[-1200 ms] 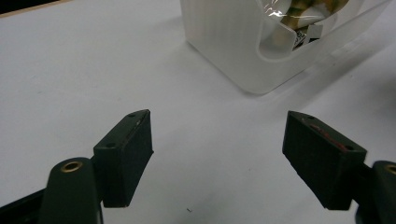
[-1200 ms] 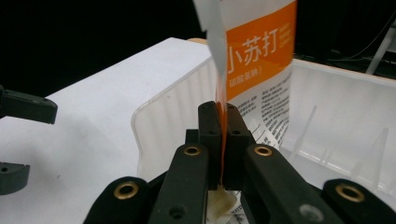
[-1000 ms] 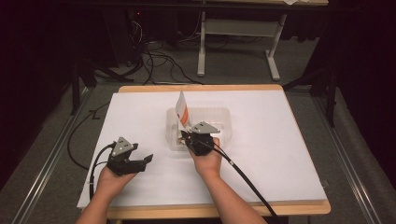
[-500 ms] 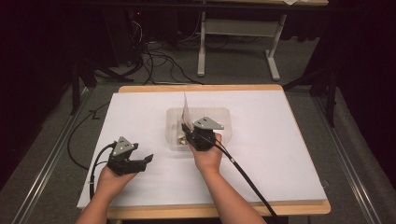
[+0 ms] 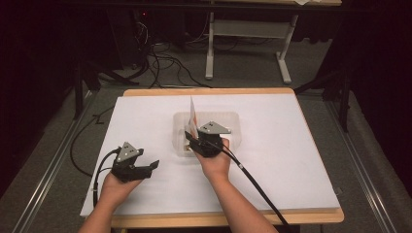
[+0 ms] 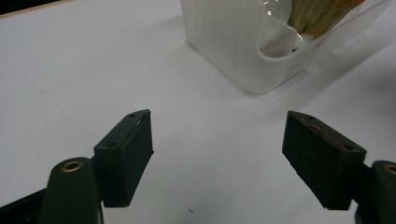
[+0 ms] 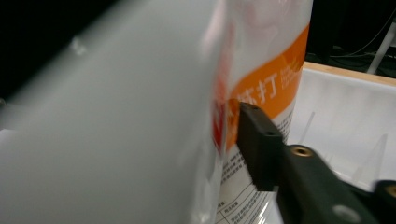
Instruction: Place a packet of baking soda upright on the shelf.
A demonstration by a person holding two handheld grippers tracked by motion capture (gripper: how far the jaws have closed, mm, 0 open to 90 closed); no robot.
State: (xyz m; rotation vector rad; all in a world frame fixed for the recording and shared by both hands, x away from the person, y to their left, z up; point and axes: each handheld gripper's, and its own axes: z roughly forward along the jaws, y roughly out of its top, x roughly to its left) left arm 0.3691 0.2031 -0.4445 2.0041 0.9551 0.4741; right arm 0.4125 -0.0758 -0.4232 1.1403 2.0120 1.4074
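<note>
the packet now stands edge-on in the clear tub, right tongs just loosening, left tongs open.

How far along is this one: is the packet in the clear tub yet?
Done: the white-and-orange packet stands on edge inside the clear tub. In hand: the right gripper is at the tub's near rim, its jaws just been opening, the packet between them, one pad beside its print. Left: drawing that gripper clear. The left gripper rests open on the table.
</note>
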